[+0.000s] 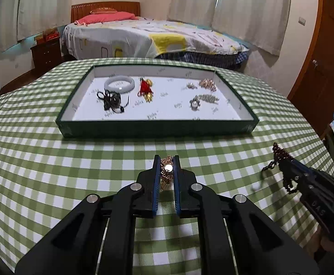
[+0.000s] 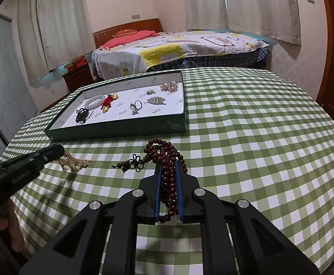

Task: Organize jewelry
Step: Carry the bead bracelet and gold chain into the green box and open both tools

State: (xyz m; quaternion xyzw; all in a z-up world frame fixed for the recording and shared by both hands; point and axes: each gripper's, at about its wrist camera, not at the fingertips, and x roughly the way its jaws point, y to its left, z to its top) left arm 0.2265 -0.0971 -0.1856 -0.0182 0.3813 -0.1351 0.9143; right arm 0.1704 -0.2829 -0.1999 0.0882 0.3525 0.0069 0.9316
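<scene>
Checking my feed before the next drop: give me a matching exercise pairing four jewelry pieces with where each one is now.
Things:
1. gold chain watch
2. dark red bead string
3. pale bangle
4. rose-gold brooch

Places:
A. far right of the tray
B. between the right gripper's fingers
C. far left of the tray
D. between the left gripper's fingers

Pairs: 1-D, 2-B, 3-C, 4-A
</scene>
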